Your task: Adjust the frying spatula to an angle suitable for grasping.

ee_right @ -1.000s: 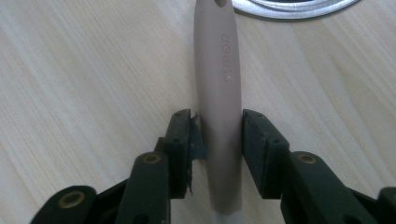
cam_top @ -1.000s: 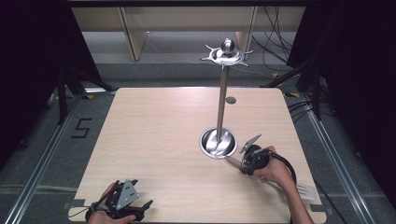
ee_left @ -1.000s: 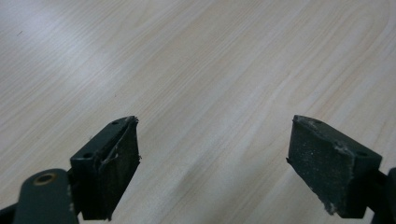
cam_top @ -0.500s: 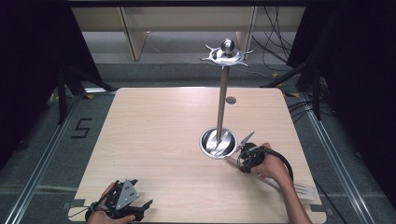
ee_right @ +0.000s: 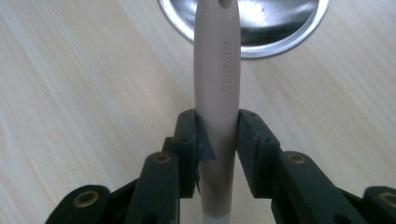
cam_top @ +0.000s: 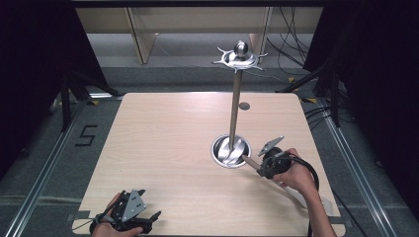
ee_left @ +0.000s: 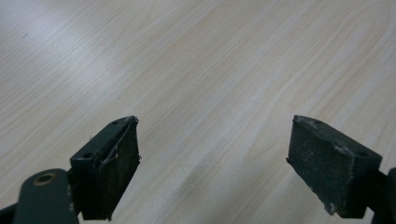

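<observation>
While the right gripper (ee_right: 215, 140) clamps it, the utensil handle (ee_right: 215, 79) points — lengthwise — at the steel base (ee_right: 280, 39).

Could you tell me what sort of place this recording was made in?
Probably a lab or test room: a bare wooden table stands on grey floor between dark curtains, with loose cables behind it and a floor marking beside it.

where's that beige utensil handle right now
The beige handle is clamped in the right tool, at the table's right front in the high view, its far end reaching the steel base dish of the hanging stand.
</observation>
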### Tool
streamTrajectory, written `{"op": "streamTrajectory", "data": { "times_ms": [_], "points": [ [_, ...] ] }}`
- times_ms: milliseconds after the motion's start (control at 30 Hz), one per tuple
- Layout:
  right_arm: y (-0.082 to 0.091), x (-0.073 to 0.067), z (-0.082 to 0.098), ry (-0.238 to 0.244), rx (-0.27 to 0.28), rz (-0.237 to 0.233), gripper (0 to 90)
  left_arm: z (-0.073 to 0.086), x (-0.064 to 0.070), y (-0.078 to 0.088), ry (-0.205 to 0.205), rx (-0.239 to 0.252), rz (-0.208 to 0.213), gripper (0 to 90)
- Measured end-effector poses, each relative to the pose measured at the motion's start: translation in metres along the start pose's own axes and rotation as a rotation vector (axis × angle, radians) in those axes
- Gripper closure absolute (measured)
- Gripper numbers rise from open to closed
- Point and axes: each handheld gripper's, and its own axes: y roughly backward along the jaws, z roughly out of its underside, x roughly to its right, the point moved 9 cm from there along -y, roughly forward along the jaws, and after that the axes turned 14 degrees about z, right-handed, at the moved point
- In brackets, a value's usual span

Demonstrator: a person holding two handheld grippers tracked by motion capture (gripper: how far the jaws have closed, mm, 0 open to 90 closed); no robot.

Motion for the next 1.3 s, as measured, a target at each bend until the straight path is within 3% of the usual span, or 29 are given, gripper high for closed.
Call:
{"op": "streamTrajectory", "data": {
  "times_ms": [67, 133, 167, 200, 233, 367, 400, 467, 633, 733, 900, 967, 1067, 1300],
  "points": [
    [0.007, 0.003, 0.0, -0.024, 0.034, -0.004, 70.4, 0.0, 0.0, 0.0, -0.004, 0.0, -0.001, 15.9],
    [0.016, 0.007, 0.0, -0.079, 0.061, 0.003, 70.4, 0.0, 0.0, 0.001, -0.003, -0.003, -0.001, 15.9],
    [0.018, 0.013, -0.002, -0.085, 0.105, 0.033, 70.4, 0.0, 0.0, 0.001, 0.0, 0.0, -0.003, 15.9],
    [0.022, 0.015, -0.003, -0.097, 0.125, 0.024, 70.4, 0.0, 0.0, 0.001, -0.002, -0.001, -0.002, 15.9],
    [0.025, 0.02, -0.005, -0.076, 0.182, 0.011, 70.4, 0.0, 0.0, 0.001, -0.001, -0.001, -0.001, 15.9],
    [0.041, 0.032, -0.009, -0.129, 0.255, 0.031, 70.5, 0.0, -0.001, 0.001, -0.01, -0.007, -0.008, 15.9],
    [0.046, 0.032, -0.009, -0.176, 0.258, 0.038, 70.5, 0.0, -0.001, 0.001, -0.013, -0.009, -0.006, 15.9],
    [0.057, 0.038, -0.011, -0.18, 0.286, 0.04, 70.5, 0.0, 0.0, 0.001, 0.0, 0.002, -0.001, 15.9],
    [0.08, 0.045, -0.019, -0.207, 0.38, 0.039, 70.5, 0.001, 0.0, 0.002, -0.014, -0.019, 0.006, 15.9],
    [0.092, 0.051, -0.022, -0.215, 0.424, 0.053, 70.5, 0.0, 0.0, 0.0, -0.002, -0.002, 0.002, 15.9],
    [0.11, 0.058, -0.026, -0.268, 0.512, 0.043, 70.6, 0.0, 0.0, 0.001, -0.004, -0.002, 0.0, 15.9],
    [0.115, 0.061, -0.028, -0.307, 0.553, 0.038, 70.6, 0.0, 0.0, 0.001, 0.0, 0.0, -0.003, 15.9],
    [0.122, 0.064, -0.032, -0.319, 0.608, 0.017, 70.6, 0.001, 0.0, 0.0, 0.002, -0.006, 0.005, 15.9],
    [0.128, 0.067, -0.041, -0.367, 0.681, 0.006, 70.6, 0.001, -0.002, 0.001, -0.007, -0.014, -0.006, 15.9]
  ]
}}
